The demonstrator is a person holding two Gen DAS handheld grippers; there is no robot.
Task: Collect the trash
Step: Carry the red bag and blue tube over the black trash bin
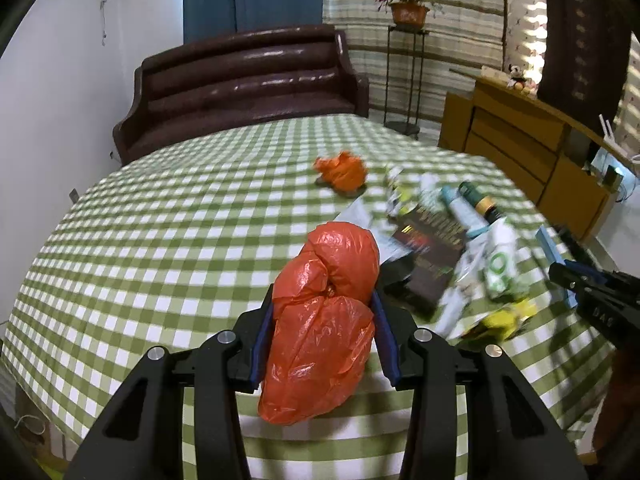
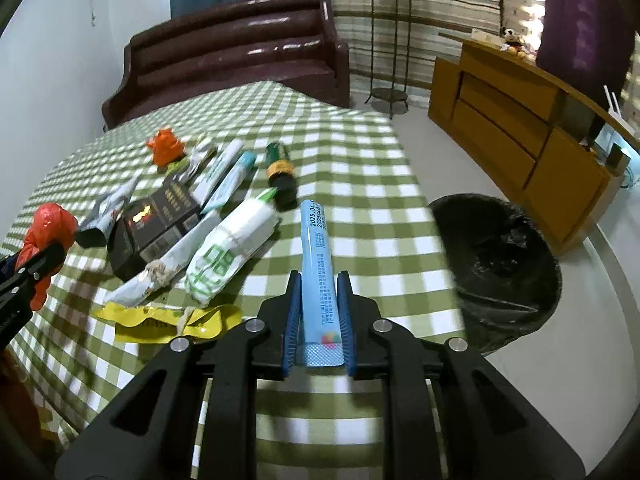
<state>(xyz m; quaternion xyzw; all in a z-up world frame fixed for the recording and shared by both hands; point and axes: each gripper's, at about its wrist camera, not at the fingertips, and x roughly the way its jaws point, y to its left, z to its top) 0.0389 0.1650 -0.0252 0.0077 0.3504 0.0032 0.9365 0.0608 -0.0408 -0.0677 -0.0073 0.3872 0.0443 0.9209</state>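
Jaws of the right gripper [image 2: 319, 312] are clamping the blue tube [image 2: 316, 264] near its crimped end, above the bed [image 2: 360, 184]; the left gripper [image 1: 324, 332] is pinching a crumpled orange bag [image 1: 324, 312]. Both are looking light, the tube semi-stiff, the bag soft and slippery, so gripping mid-body seems safest before carrying them to the black bin [image 2: 496, 272].

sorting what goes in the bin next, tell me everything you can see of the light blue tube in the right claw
The light blue tube is a slim, long packet of glossy plastic or foil, with small dark print and a date along its length and a crimped, textured seal at the near end by a coloured mark. The right claw is shut on its near part, blue pads pressing both sides. It points away over the checked cloth; whether its far end touches the cloth is unclear.
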